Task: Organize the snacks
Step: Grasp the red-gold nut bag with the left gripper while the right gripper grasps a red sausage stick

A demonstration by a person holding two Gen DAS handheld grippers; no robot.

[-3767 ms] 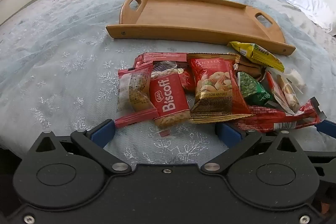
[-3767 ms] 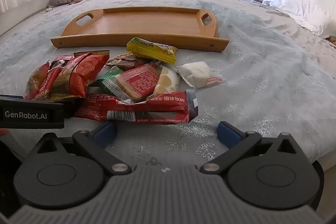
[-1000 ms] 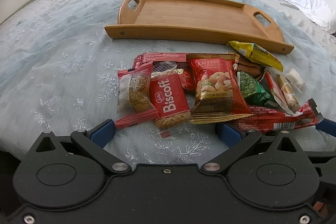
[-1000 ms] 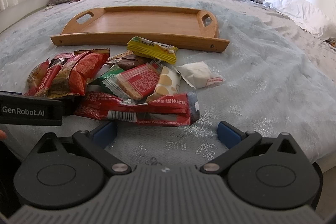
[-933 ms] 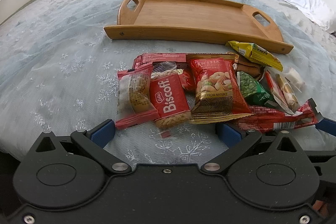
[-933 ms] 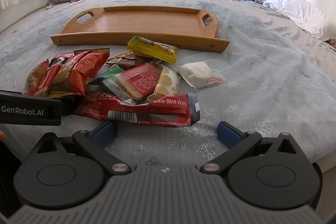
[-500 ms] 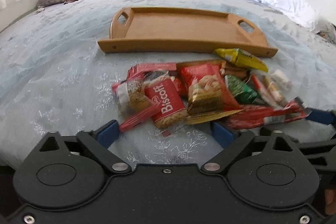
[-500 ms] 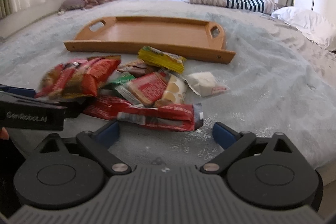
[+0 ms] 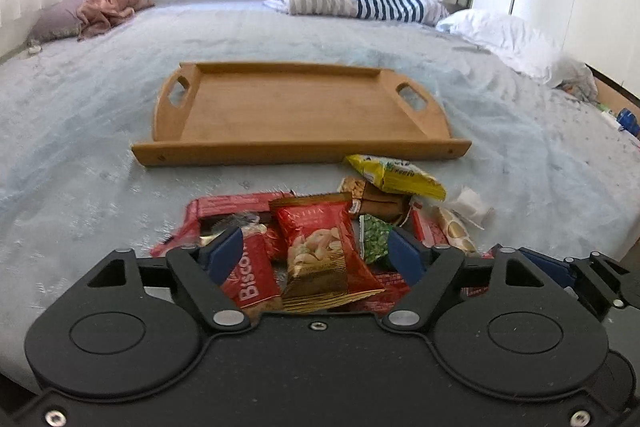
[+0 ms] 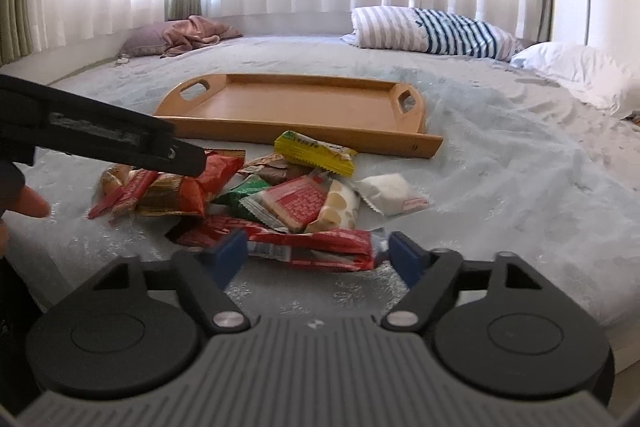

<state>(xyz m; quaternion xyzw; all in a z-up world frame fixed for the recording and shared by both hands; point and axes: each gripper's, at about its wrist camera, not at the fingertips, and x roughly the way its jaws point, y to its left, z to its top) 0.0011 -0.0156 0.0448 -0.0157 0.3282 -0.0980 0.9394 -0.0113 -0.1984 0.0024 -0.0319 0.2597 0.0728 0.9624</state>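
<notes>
An empty wooden tray (image 9: pixel 300 151) (image 10: pixel 304 133) lies on the bed beyond a pile of snack packets. My left gripper (image 9: pixel 314 253) hovers over the pile's left part, jaws closing. A red nut packet (image 9: pixel 320 247) and a red Biscoff packet (image 9: pixel 252 279) show between its fingers, not pressed by the pads. My right gripper (image 10: pixel 316 254) hangs over the near right part, jaws closing too. A long red packet (image 10: pixel 308 245) lies below its fingers, untouched. A yellow packet (image 9: pixel 394 177) (image 10: pixel 316 149) lies nearest the tray.
The pale blue bedspread (image 9: pixel 80 131) spreads all around. A striped pillow (image 10: pixel 432 27) and a white pillow (image 10: pixel 576 71) lie at the far right, and a pink cloth (image 10: pixel 192 31) at the far left. The left gripper's body (image 10: pixel 100 135) crosses the right wrist view.
Both grippers rose and tipped up, so more of the room shows and the snacks sit lower in view. Both pairs of fingers have drawn closer together. The snacks have not moved.
</notes>
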